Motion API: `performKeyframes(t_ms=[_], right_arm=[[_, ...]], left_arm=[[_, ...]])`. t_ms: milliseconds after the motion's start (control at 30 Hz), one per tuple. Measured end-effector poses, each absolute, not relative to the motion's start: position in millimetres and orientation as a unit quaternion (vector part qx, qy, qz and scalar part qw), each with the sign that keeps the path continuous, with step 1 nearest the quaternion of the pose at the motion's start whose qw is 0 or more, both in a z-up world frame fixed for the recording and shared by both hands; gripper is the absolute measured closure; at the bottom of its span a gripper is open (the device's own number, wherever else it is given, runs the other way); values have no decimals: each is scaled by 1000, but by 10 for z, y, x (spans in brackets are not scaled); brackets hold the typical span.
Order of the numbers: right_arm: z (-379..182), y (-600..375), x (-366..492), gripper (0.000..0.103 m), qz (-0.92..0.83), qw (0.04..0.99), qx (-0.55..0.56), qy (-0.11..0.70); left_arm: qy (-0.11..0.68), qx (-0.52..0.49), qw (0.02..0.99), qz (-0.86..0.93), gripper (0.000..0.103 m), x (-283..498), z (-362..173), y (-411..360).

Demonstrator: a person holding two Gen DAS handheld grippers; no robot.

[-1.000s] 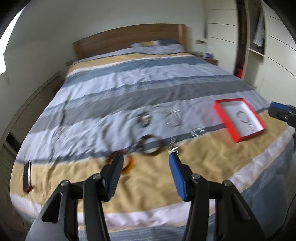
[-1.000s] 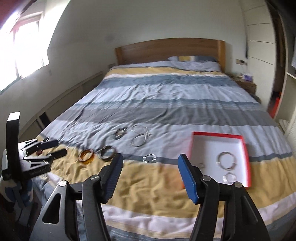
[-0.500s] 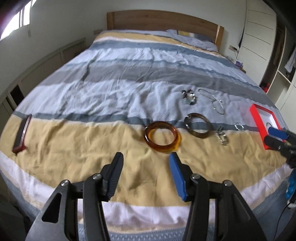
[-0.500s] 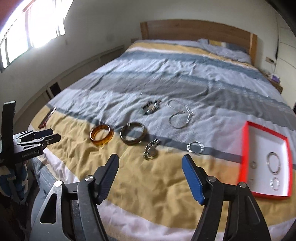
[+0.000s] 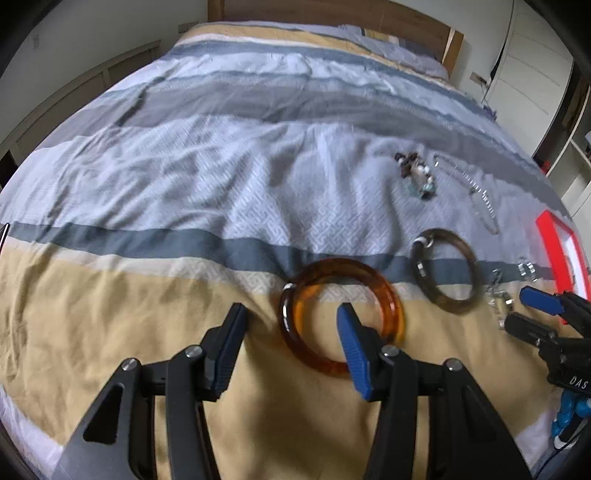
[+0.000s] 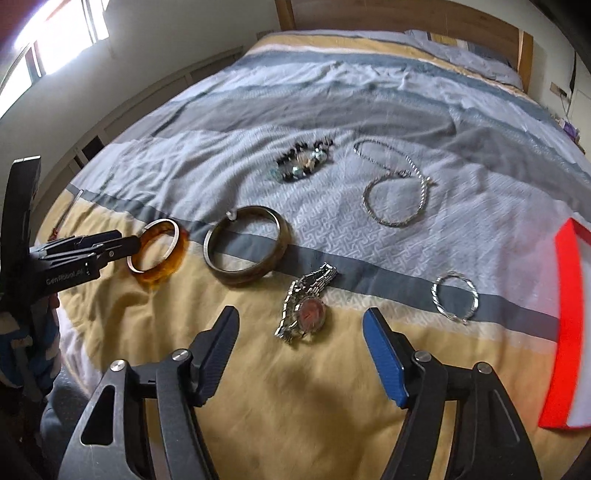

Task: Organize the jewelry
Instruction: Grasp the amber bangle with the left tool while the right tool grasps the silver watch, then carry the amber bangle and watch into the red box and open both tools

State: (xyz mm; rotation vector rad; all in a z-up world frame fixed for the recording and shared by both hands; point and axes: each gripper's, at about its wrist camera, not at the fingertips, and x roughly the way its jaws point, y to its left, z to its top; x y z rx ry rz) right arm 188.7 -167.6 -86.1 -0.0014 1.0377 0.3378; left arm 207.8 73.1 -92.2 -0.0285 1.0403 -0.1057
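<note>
Bed (image 5: 258,177): we're working over a striped duvet, yellow band nearest us, grey/blue bands beyond, wood headboard (image 6: 406,14) at far end.
L gripper (image 5: 291,325): we're holding it open, nothing gripped; blue finger is sitting over the hole of the amber bangle (image 5: 384,291), black finger is outside its left rim, so the near-left arc is lying betw the fingers. Can't tell if any pad is touching it.
R gripper (image 6: 301,328): jaws are closing, wide gap, pads not pressing anything; watch (image 6: 308,310) is lying on the yellow band just ahead of the gap betw the tips, metal strap running up-right.
Brown bangle (image 6: 247,251): lying flat just right of the amber one, across the dark blue stripe.
Silver ring bracelet (image 6: 454,295): sitting right of the watch, apart from it.
Bead bracelet (image 6: 301,162): bunched up further back on the light grey band.
Chain necklace (image 6: 399,188): looped, right of the beads.
Red tray (image 6: 569,332): we're seeing it at far right edge, contents cropped.
</note>
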Motion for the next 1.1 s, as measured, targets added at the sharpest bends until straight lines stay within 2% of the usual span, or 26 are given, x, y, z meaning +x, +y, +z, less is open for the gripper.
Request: performKeyframes(t_ms=[100,167,233,300,833,1100], right_arm=[[-980,-1655,1962,55,166,846,-3,506],[-1016,-1642,1970,72,171,845,-5,507],[-1045,-1633,1980,84,177,841,-7,511],[-1044,-1641,1977,85,183,839,-3,512],[-357,-1979,1284,86,189,865,24,464],[67,-2501,861,86,154,892,40,422]], left_arm=[[501,-3,865,-42,56,2082,-1051,682],[495,-4,868,-39,64,2066,-1058,670],[492,-3,870,-37,87,2062,-1043,666],[489,-6,872,-33,93,2054,-1015,698],[445,-3,895,-40,93,1424,-407,527],[426,12,900,-90,93,1160,-10,-12]])
